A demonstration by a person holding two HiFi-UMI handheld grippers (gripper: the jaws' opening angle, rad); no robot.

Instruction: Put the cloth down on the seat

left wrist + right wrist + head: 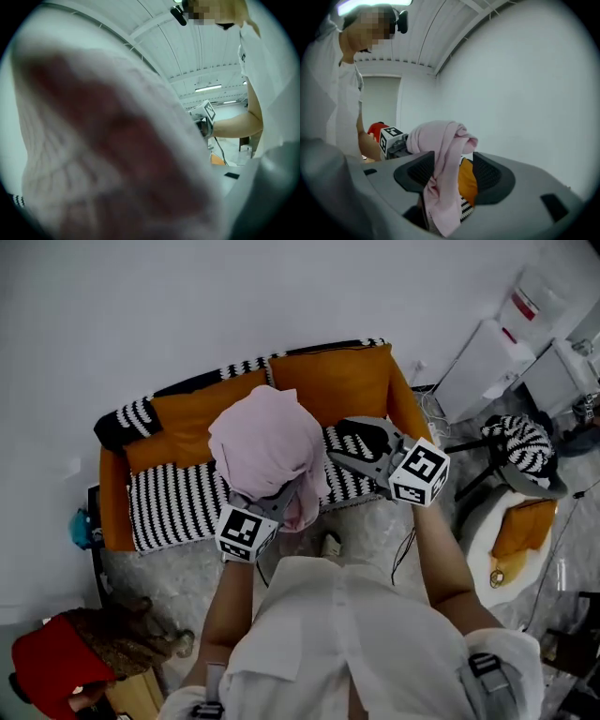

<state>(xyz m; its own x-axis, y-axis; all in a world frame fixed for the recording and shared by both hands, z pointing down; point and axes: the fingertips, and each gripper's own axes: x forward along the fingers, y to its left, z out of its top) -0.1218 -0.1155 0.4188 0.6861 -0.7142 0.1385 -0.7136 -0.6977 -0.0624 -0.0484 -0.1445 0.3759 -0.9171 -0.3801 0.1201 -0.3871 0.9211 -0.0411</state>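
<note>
A pale pink cloth (pixel 267 442) is bunched up over my left gripper (pixel 272 501), which is shut on it and holds it above the sofa's black-and-white striped seat (pixel 178 504). The cloth (pixel 93 154) fills the left gripper view, so those jaws are hidden. My right gripper (pixel 336 442) stands open just right of the cloth, pointing at it. In the right gripper view the cloth (pixel 445 159) hangs in line with the gap between the spread jaws of the right gripper (pixel 452 171), with the pads not pressing on it. Orange sofa cushions (pixel 337 381) lie behind.
A round chair (pixel 487 521) with a striped cushion (pixel 520 442) and an orange cushion (pixel 525 526) stands at the right. White appliances (pixel 487 362) stand behind it, and a red bundle (pixel 47 662) lies at lower left. A small object (pixel 330 545) lies on the marbled floor before the sofa.
</note>
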